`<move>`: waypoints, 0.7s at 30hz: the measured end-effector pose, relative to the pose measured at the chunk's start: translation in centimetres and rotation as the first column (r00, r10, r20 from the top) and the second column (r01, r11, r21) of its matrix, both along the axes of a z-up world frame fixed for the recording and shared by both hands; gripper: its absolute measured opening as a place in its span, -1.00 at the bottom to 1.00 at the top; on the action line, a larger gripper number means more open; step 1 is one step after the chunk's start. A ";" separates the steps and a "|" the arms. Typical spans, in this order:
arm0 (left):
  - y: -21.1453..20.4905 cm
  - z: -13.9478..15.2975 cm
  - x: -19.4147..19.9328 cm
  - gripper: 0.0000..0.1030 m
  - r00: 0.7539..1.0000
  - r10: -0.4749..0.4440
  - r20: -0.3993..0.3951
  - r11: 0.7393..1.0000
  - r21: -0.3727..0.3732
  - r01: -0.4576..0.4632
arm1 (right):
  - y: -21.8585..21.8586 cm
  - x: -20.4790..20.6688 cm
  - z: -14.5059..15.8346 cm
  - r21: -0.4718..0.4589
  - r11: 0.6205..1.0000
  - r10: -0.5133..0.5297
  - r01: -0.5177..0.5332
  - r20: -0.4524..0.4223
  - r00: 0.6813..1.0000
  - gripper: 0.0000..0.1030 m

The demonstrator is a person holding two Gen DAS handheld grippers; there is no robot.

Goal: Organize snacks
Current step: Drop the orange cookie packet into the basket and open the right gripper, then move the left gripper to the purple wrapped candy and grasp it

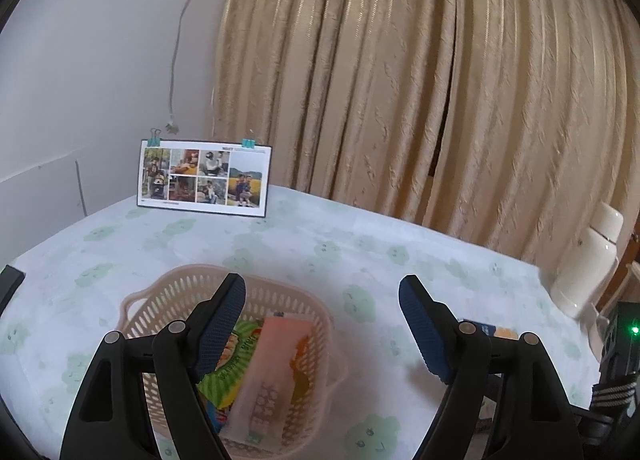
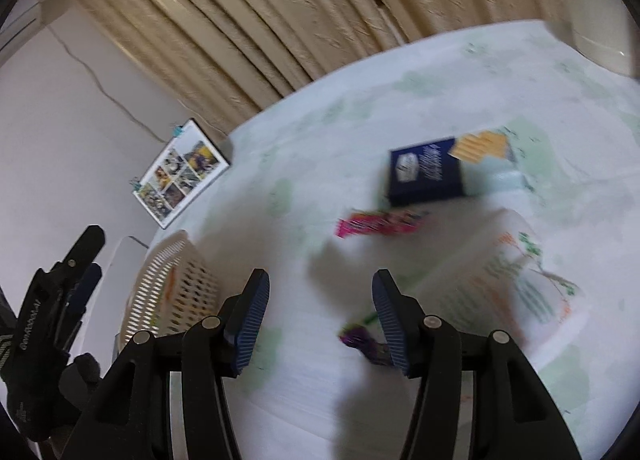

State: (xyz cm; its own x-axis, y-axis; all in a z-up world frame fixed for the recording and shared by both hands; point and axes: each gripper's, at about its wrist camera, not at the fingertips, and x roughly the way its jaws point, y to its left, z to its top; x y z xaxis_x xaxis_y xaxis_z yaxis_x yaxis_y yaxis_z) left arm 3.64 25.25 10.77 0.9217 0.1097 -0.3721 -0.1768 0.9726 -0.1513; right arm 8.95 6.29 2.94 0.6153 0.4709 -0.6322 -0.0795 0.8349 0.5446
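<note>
Left gripper: fingers spread wide, nothing between them; held above the near edge of the table, over and just right of the basket.
Right gripper: fingers parted, holding nothing; picture blurred.
Basket: beige, perforated, on the table's near left; contains a green snack packet and a pale pink packet lying side by side, touching.
Navy box: lying on the cloth to the right, well apart from the basket.
Pink wrapper: lying just near of the navy box.
Purple wrapper: beside the right gripper's right finger; contact cannot be told.
White packet: near right, orange and green print.
Tablecloth: white, pale green pattern.
Photo card: upright at far left, two clips on top.
Curtain: tan, behind the table.
</note>
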 end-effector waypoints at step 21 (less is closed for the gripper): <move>-6.2 -3.1 1.2 0.55 0.966 -0.219 -0.134 0.971 0.068 0.230 | -5.2 -3.1 -0.9 -0.079 0.990 -0.123 0.121 -0.021 0.992 -0.02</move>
